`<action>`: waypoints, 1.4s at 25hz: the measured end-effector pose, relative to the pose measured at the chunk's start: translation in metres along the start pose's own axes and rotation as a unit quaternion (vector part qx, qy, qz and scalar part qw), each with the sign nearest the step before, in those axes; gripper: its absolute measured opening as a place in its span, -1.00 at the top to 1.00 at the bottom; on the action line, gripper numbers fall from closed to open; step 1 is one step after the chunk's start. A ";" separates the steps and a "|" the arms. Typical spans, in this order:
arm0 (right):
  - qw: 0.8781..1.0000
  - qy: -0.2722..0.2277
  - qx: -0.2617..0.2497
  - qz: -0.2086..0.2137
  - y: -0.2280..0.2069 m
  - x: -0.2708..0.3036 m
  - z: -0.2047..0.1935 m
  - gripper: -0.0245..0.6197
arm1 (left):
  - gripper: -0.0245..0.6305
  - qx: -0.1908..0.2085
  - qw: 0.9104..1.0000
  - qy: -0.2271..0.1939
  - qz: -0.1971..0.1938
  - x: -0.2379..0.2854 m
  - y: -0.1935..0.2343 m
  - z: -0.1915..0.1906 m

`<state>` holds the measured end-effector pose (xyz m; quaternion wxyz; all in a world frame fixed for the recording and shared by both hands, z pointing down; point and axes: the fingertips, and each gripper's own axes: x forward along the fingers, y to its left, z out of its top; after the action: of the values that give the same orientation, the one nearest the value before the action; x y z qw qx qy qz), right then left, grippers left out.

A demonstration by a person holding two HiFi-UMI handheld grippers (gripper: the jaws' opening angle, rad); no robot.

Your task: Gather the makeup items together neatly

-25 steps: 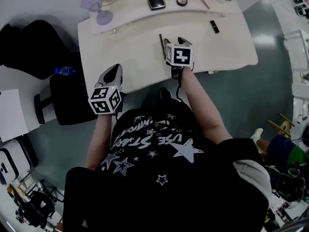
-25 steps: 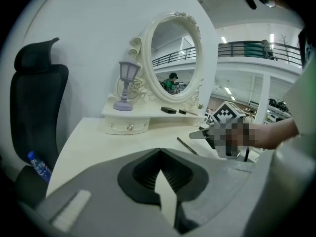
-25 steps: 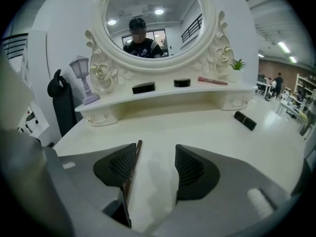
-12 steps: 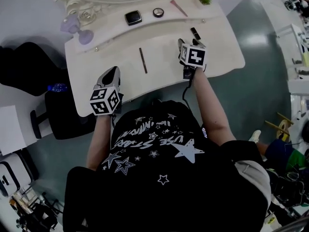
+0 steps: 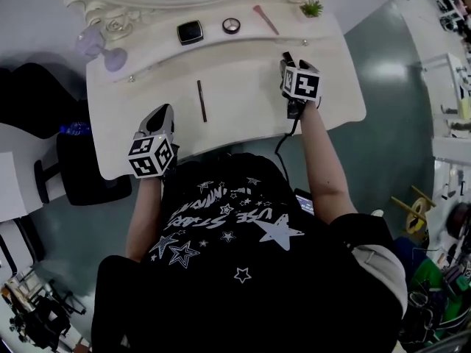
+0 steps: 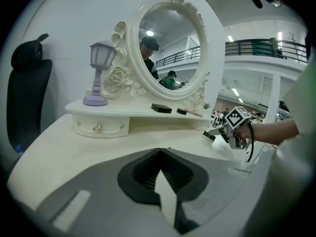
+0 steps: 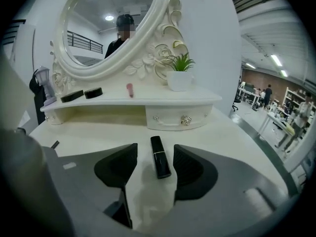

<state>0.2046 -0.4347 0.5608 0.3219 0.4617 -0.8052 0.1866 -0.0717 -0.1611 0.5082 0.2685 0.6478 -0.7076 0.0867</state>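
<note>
White two-level surface (image 5: pixel 243 116) with a raised shelf (image 5: pixel 154 39) along the back.

On the shelf, left to right in the head view:
- purple lamp (image 5: pixel 112 57), upright at the left end
- black compact (image 5: pixel 190 31)
- round compact (image 5: pixel 231 26), just beside it
- pink stick (image 5: pixel 266 19), lying at an angle
- small potted plant (image 5: pixel 312 9) at the right end

An oval mirror (image 7: pixel 113 28) stands behind these.

On the lower level:
- a thin dark pencil (image 5: pixel 201 100) lies left of centre
- a black lipstick (image 7: pixel 160 157) lies flat well to its right, in front of the shelf's drawer
</note>
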 end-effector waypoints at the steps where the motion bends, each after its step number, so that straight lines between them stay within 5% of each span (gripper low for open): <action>1: 1.000 0.004 -0.010 0.005 0.001 0.005 0.000 0.12 | 0.92 0.000 1.000 0.002 0.001 0.001 0.000 0.000; 13: 0.993 0.055 -0.101 0.038 0.007 0.033 -0.002 0.44 | 0.92 -0.003 1.000 0.020 0.001 0.021 0.001 -0.004; 23: 0.997 0.036 -0.045 0.048 0.039 0.010 -0.002 0.51 | 0.92 -0.001 0.999 0.034 0.000 0.010 0.008 -0.006; 35: 0.998 0.029 -0.017 0.058 0.139 -0.038 -0.017 0.51 | 0.92 0.030 0.997 0.051 -0.047 -0.020 0.034 -0.006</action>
<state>0.1043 -0.3308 0.5461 0.3412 0.4034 -0.8241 0.2042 -0.1025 -0.1360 0.5112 0.2884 0.6828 -0.6590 0.1279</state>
